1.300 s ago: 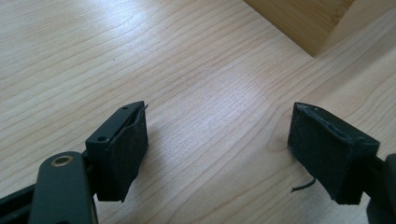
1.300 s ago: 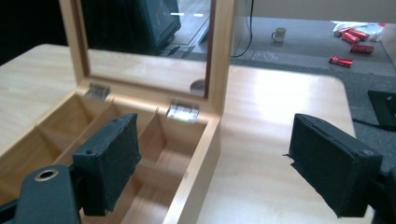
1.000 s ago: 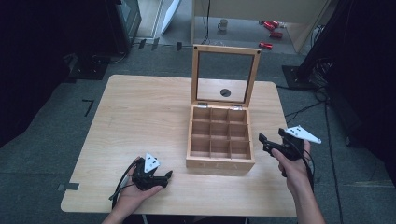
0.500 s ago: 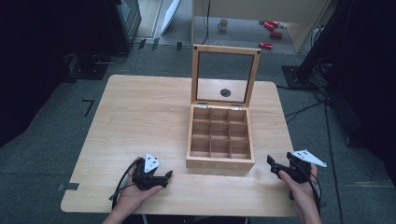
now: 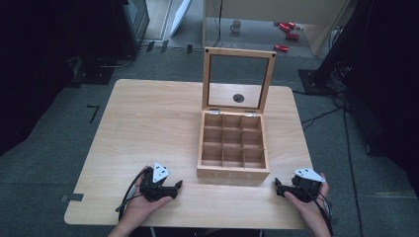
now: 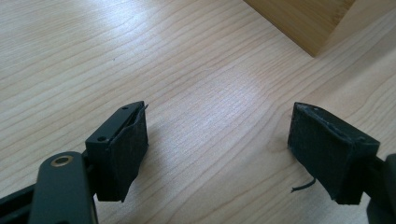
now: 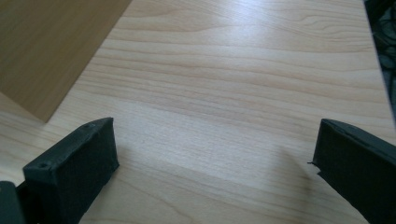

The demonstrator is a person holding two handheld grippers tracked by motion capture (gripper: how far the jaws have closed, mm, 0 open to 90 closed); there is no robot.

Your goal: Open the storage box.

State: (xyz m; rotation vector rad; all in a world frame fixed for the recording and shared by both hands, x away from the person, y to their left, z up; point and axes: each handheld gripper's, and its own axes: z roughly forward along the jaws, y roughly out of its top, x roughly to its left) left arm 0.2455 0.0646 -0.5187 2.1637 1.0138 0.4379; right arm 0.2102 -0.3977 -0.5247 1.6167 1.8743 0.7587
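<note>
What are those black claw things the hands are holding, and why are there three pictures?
Those are grabbing tools. A person holds one in each hand: the left gripper and the right gripper. Each has two black jaws that pinch things, like big tweezers.

One picture comes from a camera high above the wooden table. The other two come from little cameras riding on the tools, so you look right along the jaws at the wood.

On the table stands a wooden box, split into nine little compartments. Its lid has a see-through window and stands open.

Both tools rest low by the table's near edge, one each side of the box. Their jaws are open, with nothing between them. The right ones have just been opening.
</note>
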